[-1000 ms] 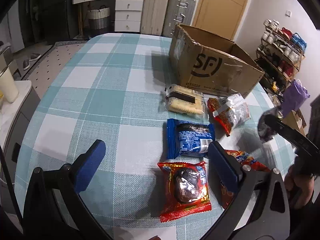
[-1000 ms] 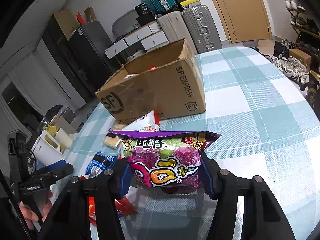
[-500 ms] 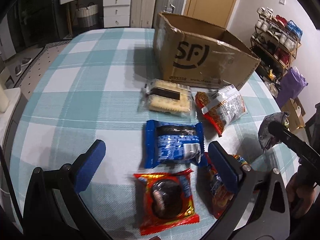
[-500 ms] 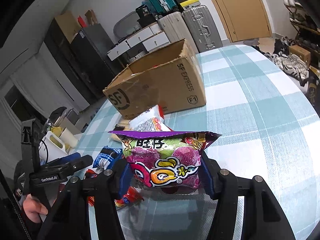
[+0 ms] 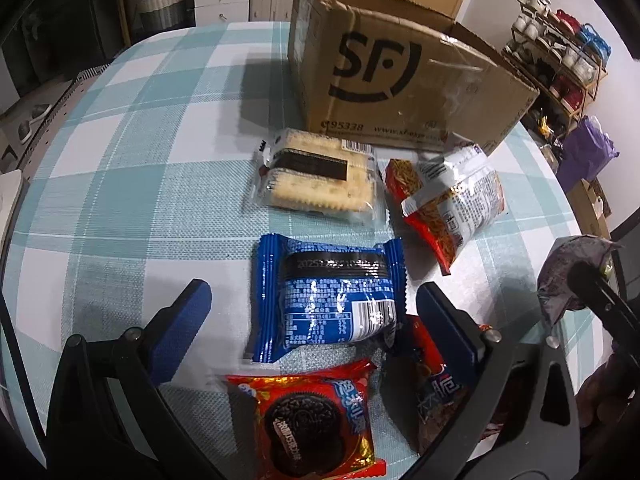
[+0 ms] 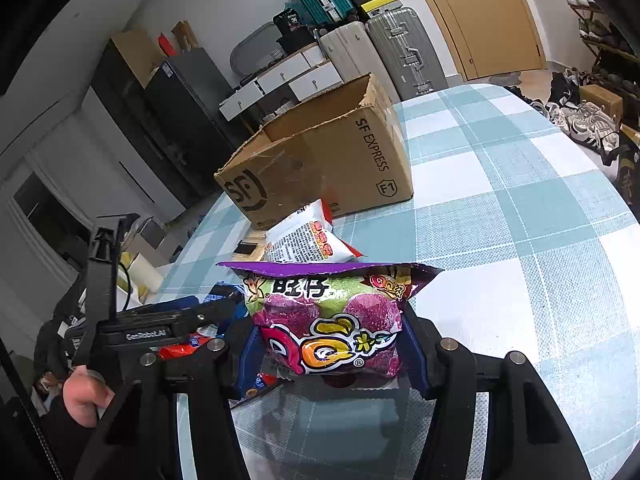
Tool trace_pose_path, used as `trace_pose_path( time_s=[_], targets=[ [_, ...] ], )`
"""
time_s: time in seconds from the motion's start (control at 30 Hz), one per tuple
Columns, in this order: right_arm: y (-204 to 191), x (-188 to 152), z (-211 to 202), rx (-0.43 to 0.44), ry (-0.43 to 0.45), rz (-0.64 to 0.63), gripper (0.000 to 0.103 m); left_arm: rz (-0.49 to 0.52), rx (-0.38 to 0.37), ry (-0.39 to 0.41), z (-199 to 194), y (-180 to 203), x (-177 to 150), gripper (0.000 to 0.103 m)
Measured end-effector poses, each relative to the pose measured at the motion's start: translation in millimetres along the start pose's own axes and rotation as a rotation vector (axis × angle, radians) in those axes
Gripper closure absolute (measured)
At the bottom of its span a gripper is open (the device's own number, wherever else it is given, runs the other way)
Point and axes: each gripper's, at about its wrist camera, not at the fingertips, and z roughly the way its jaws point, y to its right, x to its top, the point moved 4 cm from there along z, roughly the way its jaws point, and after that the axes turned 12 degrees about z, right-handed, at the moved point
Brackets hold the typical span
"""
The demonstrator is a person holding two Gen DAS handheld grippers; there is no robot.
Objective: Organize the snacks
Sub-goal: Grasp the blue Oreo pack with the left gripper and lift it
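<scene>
My right gripper [image 6: 330, 344] is shut on a purple candy bag [image 6: 332, 320] and holds it above the table, in front of the open SF cardboard box [image 6: 320, 160]. In the left wrist view the bag [image 5: 568, 272] shows at the far right. My left gripper [image 5: 312, 312] is open and hovers over a blue snack packet [image 5: 328, 296]. A red cookie packet [image 5: 312, 420] lies below it, and a red packet [image 5: 436, 384] lies under the right finger. A cracker pack [image 5: 316, 176] and a red-and-white noodle packet [image 5: 448, 200] lie near the box [image 5: 400, 72].
The table has a teal and white checked cloth [image 5: 140, 140]. Suitcases [image 6: 400, 52] and drawers stand behind the table. A shoe rack [image 5: 560, 52] stands at the right. The table's edge curves close on the left and right.
My left gripper has moved forward from the red cookie packet to over the blue packet, closer to the box. My right gripper still holds the purple bag, shifted slightly.
</scene>
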Motion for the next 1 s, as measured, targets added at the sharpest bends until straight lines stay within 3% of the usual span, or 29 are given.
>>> trace_pose_path(
  time_s=[0.43,0.5,0.7,0.83,1.0],
  targets=[
    [-2,-2,0,0.003,-0.002,-0.002,0.044,0.006,0.015,0.008,7,-4,2,0.002],
    [-1,-3,0,-0.001,-0.006,0.001,0.044,0.004,0.000,0.020,6,-5,3,0.005],
    [-2,-4,0,-0.006,-0.007,0.002,0.044,0.052,-0.041,0.053,2,-4,3,0.025],
    [-4,-4,-4,0.003,0.002,0.001,0.044,0.073,-0.054,0.054,-1,-2,3,0.055],
    [-14,-10,-13,0.009,0.011,-0.019,0.044,0.051,-0.080,0.054,-3,-9,2,0.060]
  ],
)
